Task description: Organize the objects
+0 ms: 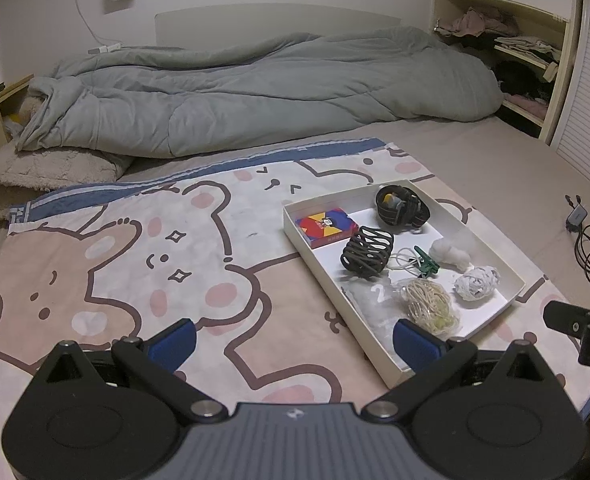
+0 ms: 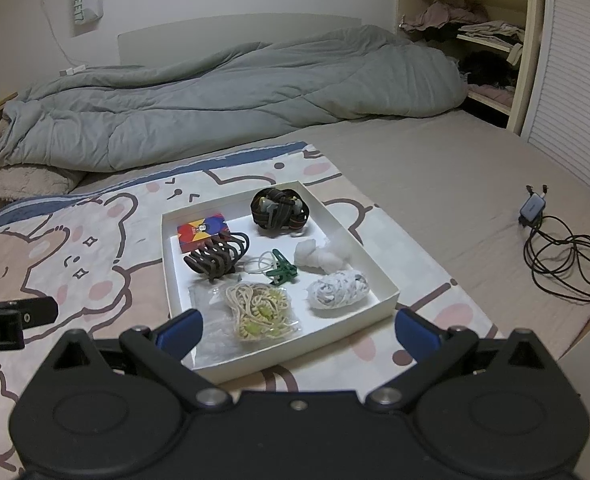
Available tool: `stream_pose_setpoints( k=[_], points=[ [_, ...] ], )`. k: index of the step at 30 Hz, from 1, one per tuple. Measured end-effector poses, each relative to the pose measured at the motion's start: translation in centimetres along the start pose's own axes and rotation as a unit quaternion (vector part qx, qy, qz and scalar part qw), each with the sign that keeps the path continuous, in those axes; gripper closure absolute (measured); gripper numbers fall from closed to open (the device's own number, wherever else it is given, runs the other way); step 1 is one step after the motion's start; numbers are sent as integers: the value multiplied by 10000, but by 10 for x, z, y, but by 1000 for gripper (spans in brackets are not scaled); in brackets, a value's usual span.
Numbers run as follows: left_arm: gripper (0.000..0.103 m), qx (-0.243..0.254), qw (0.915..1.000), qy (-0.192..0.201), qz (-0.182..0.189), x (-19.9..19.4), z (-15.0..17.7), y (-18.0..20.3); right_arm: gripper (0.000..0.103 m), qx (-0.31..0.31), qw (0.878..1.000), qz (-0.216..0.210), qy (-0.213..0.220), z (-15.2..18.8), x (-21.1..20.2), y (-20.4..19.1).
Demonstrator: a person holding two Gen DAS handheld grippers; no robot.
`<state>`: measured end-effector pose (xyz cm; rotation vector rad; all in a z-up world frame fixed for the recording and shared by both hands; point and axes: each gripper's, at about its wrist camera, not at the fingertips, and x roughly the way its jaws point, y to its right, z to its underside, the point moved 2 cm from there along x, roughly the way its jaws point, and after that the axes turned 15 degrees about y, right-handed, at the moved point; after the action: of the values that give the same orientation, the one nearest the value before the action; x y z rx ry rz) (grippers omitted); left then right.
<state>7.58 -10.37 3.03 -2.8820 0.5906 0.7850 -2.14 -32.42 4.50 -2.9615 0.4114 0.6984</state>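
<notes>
A: Blue-padded fingers, two sets. Right gripper (image 2: pixel 297 330): spread wide, nothing between the pads, hovering at the near edge of the white tray (image 2: pixel 379 270). Left gripper (image 1: pixel 293 340): equally wide, empty, off to the tray's left over the bear-print blanket (image 1: pixel 135 264).

B: Tray contents, nearest first?

A: Bag of cream cord (image 2: pixel 261 312) in clear plastic, at the near rim. Crumpled paper ball (image 2: pixel 337 290) beside it. Green clip (image 2: pixel 281 270) with a white loop, mid-tray. Dark hair claw (image 2: pixel 217 258) leaning against the coloured card box (image 2: pixel 203 232). White cotton wad (image 2: pixel 321 256). Black strap bundle (image 2: pixel 279 206) in the far corner.

B: Outside the tray?

A: Nothing loose on the blanket. Black cable with adapter (image 2: pixel 563 256) lies well apart on the bedsheet.

B: Step in hand?

A: Judged: either the gathering is complete, or unpacking has not begun; unclear which. A next pick would likely fall on the cord bag, the nearest item to the right gripper. Soft and slippery wrap: calls for a low approach and a pinch on the bulk, not the film.
</notes>
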Motion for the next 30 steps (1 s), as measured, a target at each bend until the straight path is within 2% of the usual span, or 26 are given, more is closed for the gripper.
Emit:
stream_pose_setpoints(
  k=[30],
  points=[
    [0,13,10000,4,63,-2,1,2,0,21,10000,-4,-12,0,0,1]
  ],
)
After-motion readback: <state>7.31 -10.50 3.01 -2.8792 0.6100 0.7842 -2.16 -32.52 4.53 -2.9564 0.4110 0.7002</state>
